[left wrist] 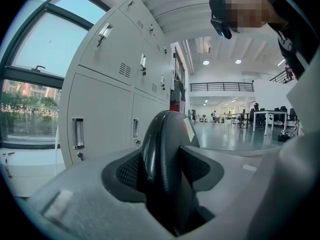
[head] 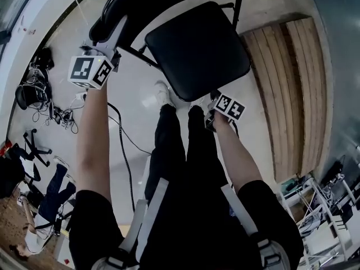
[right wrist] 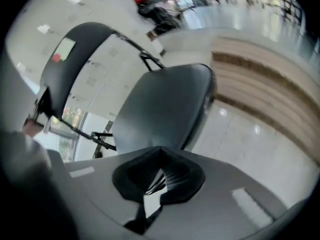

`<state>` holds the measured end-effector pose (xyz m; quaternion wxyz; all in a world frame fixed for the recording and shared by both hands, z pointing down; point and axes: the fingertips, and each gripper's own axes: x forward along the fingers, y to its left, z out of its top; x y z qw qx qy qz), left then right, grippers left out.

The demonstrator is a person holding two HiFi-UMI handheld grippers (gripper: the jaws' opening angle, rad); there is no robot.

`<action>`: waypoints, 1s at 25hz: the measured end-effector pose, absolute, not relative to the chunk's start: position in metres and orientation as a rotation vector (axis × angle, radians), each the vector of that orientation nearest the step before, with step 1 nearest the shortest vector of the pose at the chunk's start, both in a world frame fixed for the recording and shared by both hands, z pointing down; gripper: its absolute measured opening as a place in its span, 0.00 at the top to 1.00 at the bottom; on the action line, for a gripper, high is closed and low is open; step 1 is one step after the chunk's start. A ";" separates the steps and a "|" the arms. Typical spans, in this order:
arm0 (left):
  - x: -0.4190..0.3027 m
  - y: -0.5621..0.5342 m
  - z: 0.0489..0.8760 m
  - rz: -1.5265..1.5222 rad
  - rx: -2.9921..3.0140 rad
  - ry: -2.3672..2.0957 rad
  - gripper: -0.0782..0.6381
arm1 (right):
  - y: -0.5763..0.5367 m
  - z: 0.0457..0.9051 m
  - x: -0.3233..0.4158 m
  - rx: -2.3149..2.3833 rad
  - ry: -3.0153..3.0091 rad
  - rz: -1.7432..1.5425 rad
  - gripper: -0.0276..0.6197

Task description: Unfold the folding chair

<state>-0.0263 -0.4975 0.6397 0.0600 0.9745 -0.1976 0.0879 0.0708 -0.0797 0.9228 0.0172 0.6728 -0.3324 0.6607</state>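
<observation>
The folding chair stands in front of me with its black seat (head: 197,49) swung down, roughly flat. Its curved black backrest (head: 121,4) is at the upper left of the head view. My left gripper (head: 112,35) is shut on the top edge of the backrest (left wrist: 162,149), which fills the gap between the jaws in the left gripper view (left wrist: 162,176). My right gripper (head: 216,97) hangs just off the seat's near right corner, pointing steeply down. Its jaws (right wrist: 160,176) are shut with nothing between them. The seat (right wrist: 160,109) and backrest (right wrist: 75,49) lie beyond them.
A slatted wooden platform (head: 292,89) runs along the right of the chair. My legs and white shoes (head: 163,94) stand right at the seat's near edge. A cable (head: 121,145) trails over the floor at left, beside bags and gear (head: 34,94). Grey lockers (left wrist: 110,94) stand behind the chair.
</observation>
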 end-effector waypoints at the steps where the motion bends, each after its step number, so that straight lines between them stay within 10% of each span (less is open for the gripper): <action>1: -0.026 -0.499 0.641 0.270 2.942 -0.593 0.59 | -0.093 0.915 0.066 2.071 -1.126 1.940 0.95; 25: -0.020 -0.524 0.680 0.393 2.889 -0.588 0.50 | -0.139 0.974 0.050 1.843 -1.195 1.684 0.95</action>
